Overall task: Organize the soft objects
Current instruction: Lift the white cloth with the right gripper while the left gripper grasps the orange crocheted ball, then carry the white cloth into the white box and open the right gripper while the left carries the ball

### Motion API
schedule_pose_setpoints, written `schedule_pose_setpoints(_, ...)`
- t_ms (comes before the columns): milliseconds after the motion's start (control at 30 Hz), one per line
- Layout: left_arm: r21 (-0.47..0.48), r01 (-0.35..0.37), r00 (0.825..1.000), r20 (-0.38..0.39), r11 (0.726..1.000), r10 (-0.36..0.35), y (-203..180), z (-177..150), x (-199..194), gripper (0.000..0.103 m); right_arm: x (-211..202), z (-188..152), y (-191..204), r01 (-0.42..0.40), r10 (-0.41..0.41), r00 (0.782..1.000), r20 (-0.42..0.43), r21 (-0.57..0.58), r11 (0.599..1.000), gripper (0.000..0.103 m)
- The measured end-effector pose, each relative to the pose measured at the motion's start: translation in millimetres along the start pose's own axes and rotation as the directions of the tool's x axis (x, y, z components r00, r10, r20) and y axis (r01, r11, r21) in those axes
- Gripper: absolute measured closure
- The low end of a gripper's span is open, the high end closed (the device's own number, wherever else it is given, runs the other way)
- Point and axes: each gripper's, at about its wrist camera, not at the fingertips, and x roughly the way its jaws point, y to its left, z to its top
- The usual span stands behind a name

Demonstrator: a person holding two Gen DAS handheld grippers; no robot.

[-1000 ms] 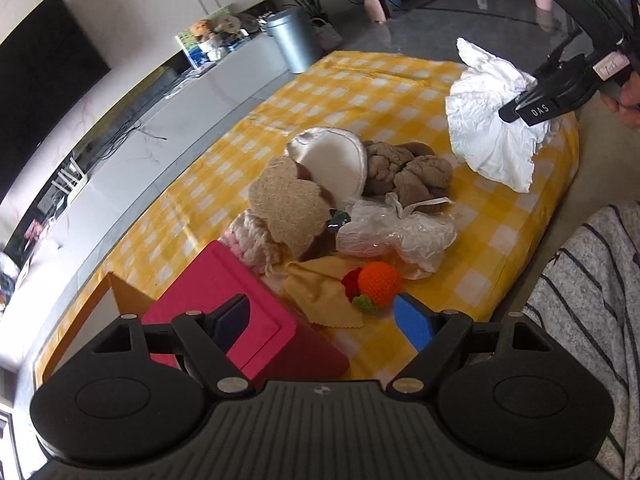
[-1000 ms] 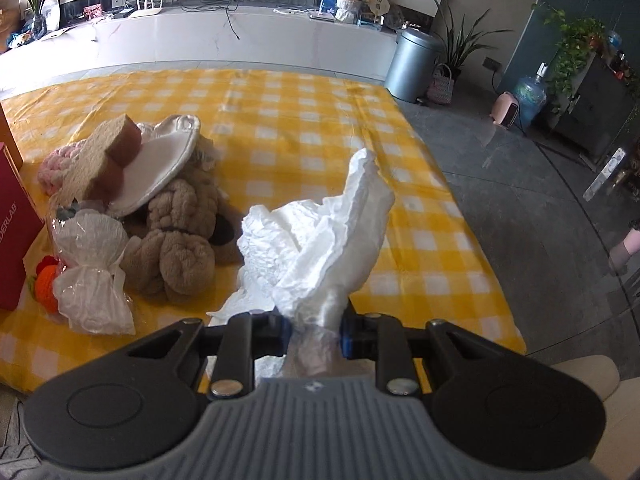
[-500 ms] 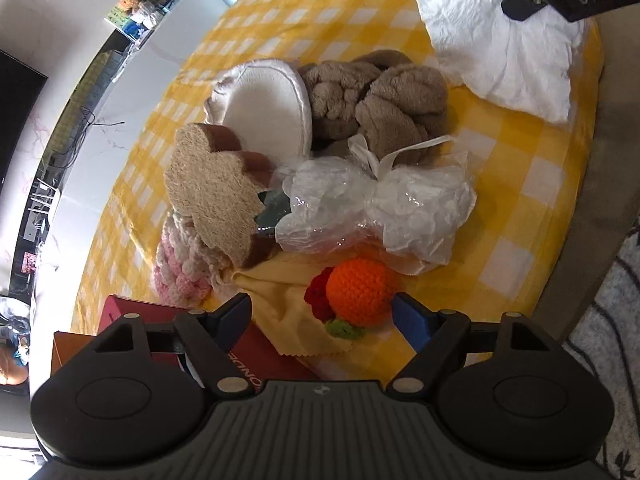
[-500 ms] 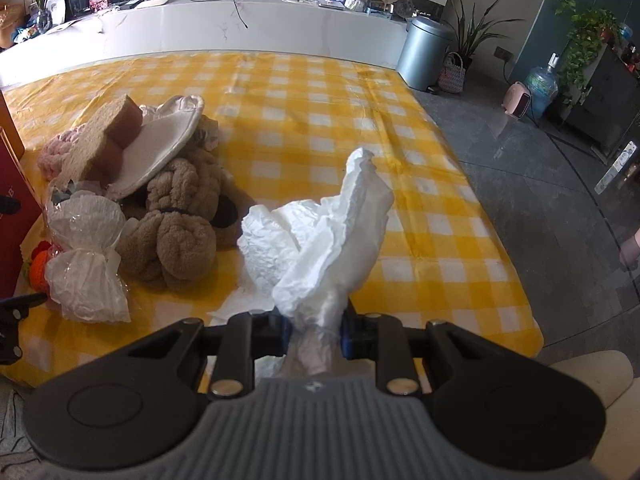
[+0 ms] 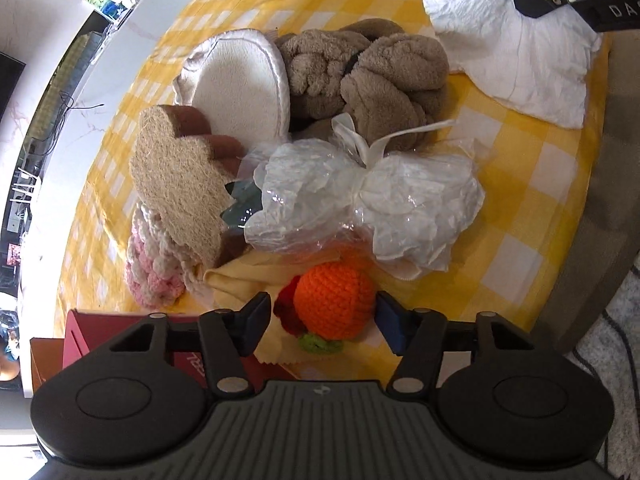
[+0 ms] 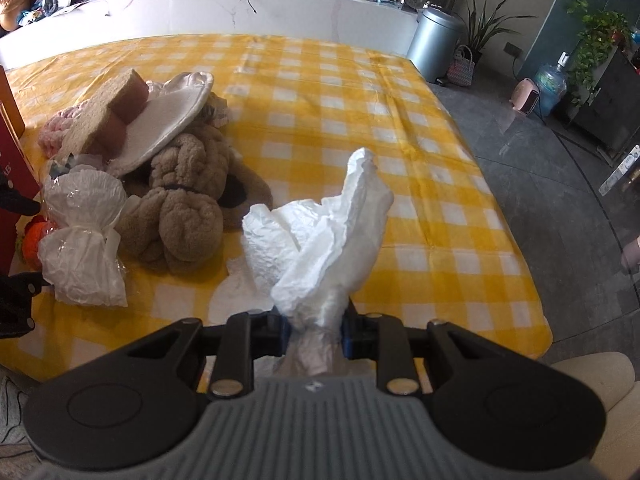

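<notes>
My left gripper (image 5: 322, 322) has just been closing around the orange ball (image 5: 335, 299) at lower centre, right pad touching; my right gripper (image 6: 313, 330) clamps white paper (image 6: 320, 236) — bare tablecloth (image 6: 320, 76) beyond.

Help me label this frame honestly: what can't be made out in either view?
- Dark green item, left wrist view: mostly covered by the loofah sponge and the plastic-wrapped bundle; unidentifiable.
- Red box, left wrist view: hidden behind the left claw; its lettering is cut off.
- White cloth, right wrist view: its lower end vanishes behind the right claw.
</notes>
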Motion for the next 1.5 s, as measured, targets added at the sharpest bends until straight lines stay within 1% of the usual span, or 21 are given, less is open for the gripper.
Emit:
schedule_pose_setpoints(67,-0.001,-0.006,1.0,-0.011,1.0,0.006,-1,-2,-3,0.041,-2,0,-1,-0.001,0.001,1.0,0.002,0.003,1.0,0.08)
schedule_pose_setpoints(133,-0.008,-0.016,1.0,-0.024,1.0,0.016,-1,-5,-9,0.041,-3,1,-2,0.0,0.0,1.0,0.003,0.007,1.0,0.08)
schedule_pose_setpoints(200,-0.018,-0.012,1.0,-0.029,1.0,0.012,3,-9,-14,0.042,-5,1,-2,0.005,-0.005,1.0,0.005,0.012,1.0,0.08)
schedule_pose_setpoints(333,-0.002,0.028,1.0,0.009,1.0,-0.028,9,-21,-32,0.043,-12,2,-1,0.007,-0.007,1.0,0.011,0.02,1.0,0.08)
schedule_pose_setpoints(367,-0.005,0.029,1.0,0.006,1.0,-0.028,9,-23,-37,0.043,-14,2,0,0.008,-0.008,1.0,0.014,0.02,1.0,0.08)
schedule_pose_setpoints(467,-0.028,0.053,0.999,0.007,0.998,-0.053,10,-31,-49,0.043,-20,4,3,0.011,-0.011,1.0,0.022,0.016,1.0,0.08)
schedule_pose_setpoints(600,-0.053,0.093,0.995,0.046,0.994,-0.091,14,-45,-67,0.043,-27,7,9,0.014,-0.014,0.999,0.032,0.008,1.0,0.08)
schedule_pose_setpoints(700,-0.08,0.144,0.987,0.083,0.986,-0.137,19,-58,-78,0.043,-32,9,14,0.015,-0.015,0.999,0.038,-0.002,1.0,0.079)
schedule_pose_setpoints(833,-0.141,0.224,0.97,0.132,0.964,-0.206,30,-74,-88,0.043,-37,12,19,0.016,-0.016,0.999,0.045,-0.008,1.0,0.078)
schedule_pose_setpoints(1000,-0.194,0.263,0.955,0.189,0.945,-0.227,40,-97,-102,0.043,-42,12,25,0.024,-0.023,0.999,0.047,-0.02,1.0,0.078)
schedule_pose_setpoints(1100,-0.242,0.304,0.942,0.222,0.921,-0.253,53,-112,-109,0.043,-49,15,26,0.035,-0.034,0.998,0.058,-0.013,0.999,0.078)
schedule_pose_setpoints(1167,-0.278,0.333,0.93,0.255,0.901,-0.265,62,-122,-114,0.043,-60,17,27,0.046,-0.045,0.995,0.086,-0.001,0.999,0.078)
schedule_pose_setpoints(1333,-0.368,0.359,0.912,0.335,0.858,-0.237,86,-147,-130,0.043,-99,28,34,0.031,-0.031,0.984,0.176,0.004,1.0,0.078)
schedule_pose_setpoints(1400,-0.41,0.37,0.907,0.354,0.834,-0.229,97,-157,-136,0.043,-117,34,40,0.019,-0.019,0.975,0.22,0.0,1.0,0.078)
schedule_pose_setpoints(1500,-0.468,0.368,0.902,0.391,0.804,-0.185,115,-175,-145,0.043,-144,43,54,-0.023,0.025,0.959,0.282,-0.01,1.0,0.078)
